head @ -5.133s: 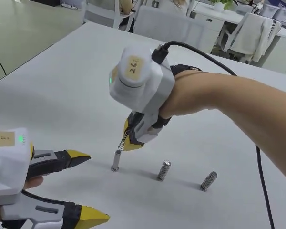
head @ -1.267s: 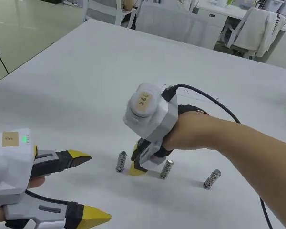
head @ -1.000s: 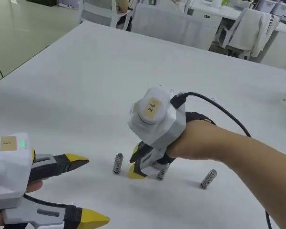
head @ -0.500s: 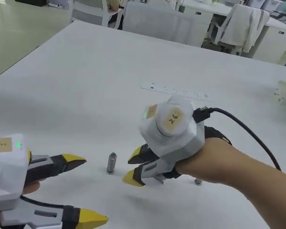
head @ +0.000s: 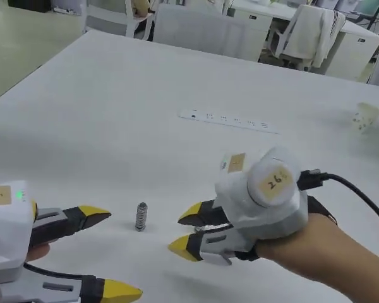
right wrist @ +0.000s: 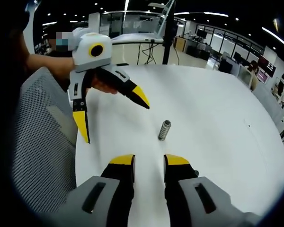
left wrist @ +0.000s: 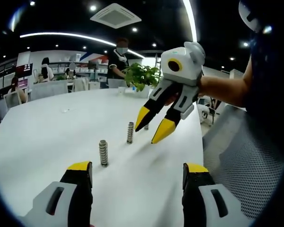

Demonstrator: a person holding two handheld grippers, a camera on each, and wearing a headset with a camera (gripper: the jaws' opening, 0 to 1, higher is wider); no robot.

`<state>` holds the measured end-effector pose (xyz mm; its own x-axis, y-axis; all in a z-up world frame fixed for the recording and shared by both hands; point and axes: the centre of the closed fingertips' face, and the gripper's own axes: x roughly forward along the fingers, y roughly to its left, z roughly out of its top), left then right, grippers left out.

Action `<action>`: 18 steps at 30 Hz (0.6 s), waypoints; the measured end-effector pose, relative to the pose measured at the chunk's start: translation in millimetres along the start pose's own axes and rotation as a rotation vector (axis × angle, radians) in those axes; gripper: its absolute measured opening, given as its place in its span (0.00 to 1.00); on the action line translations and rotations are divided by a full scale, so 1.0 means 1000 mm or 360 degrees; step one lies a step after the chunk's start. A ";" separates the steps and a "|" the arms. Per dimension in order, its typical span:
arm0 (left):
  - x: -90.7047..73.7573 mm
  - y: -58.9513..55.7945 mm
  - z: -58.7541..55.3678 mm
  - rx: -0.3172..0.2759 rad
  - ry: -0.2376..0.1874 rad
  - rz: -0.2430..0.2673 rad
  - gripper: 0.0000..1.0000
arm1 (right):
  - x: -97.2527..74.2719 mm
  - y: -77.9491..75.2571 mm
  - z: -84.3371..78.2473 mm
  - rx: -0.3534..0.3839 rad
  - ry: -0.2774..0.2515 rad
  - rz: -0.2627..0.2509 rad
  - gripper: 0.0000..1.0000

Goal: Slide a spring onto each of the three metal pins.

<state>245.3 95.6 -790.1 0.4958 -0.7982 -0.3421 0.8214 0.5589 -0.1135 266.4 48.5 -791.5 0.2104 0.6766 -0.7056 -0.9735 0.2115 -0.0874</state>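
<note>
Counting two grippers, both holding nothing: left gripper [head: 119,254] sitting at the near edge, jaws spreading wide; right gripper [head: 179,232] hovering over the white table [head: 114,113], yellow-tipped jaws parting only narrowly. Showing one spring-sleeved pin [head: 141,216] in the head view, standing upright between the grippers and touching neither. Showing two in the left gripper view: nearer pin [left wrist: 103,152] standing alone, farther pin [left wrist: 130,132] standing just beside the right gripper's tips. Lying farther back: one power strip [head: 227,120], one paper cup [head: 365,117].
</note>
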 end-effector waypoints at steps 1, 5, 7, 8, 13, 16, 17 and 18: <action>0.000 0.000 0.000 0.0001 0.0000 0.0000 0.74 | -0.002 0.000 -0.001 0.0010 -0.0008 -0.0008 0.22; 0.000 -0.001 0.000 0.0000 0.0001 0.0003 0.75 | -0.010 0.000 -0.007 0.0048 -0.0027 -0.0032 0.23; 0.000 -0.001 0.000 -0.0001 0.0001 0.0004 0.76 | -0.014 -0.002 -0.010 0.0070 -0.0043 -0.0046 0.24; 0.000 -0.001 0.000 -0.0001 0.0001 0.0005 0.76 | -0.017 -0.002 -0.011 0.0079 -0.0046 -0.0051 0.24; -0.001 -0.002 0.003 0.0005 -0.0002 0.0007 0.76 | -0.031 -0.005 -0.018 0.0140 -0.0093 -0.0101 0.25; -0.001 -0.002 0.004 0.0007 -0.0004 0.0007 0.77 | -0.041 -0.006 -0.024 0.0170 -0.0104 -0.0131 0.25; -0.001 -0.002 0.004 0.0007 -0.0002 0.0006 0.77 | -0.045 -0.008 -0.027 0.0185 -0.0109 -0.0142 0.26; 0.000 -0.002 0.004 0.0007 -0.0002 0.0005 0.77 | -0.047 -0.008 -0.030 0.0194 -0.0110 -0.0149 0.26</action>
<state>244.8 94.1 -786.2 0.4990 -0.7966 -0.3412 0.8210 0.5606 -0.1081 261.9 -6.0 -778.4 0.3092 0.6962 -0.6478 -0.9322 0.3567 -0.0616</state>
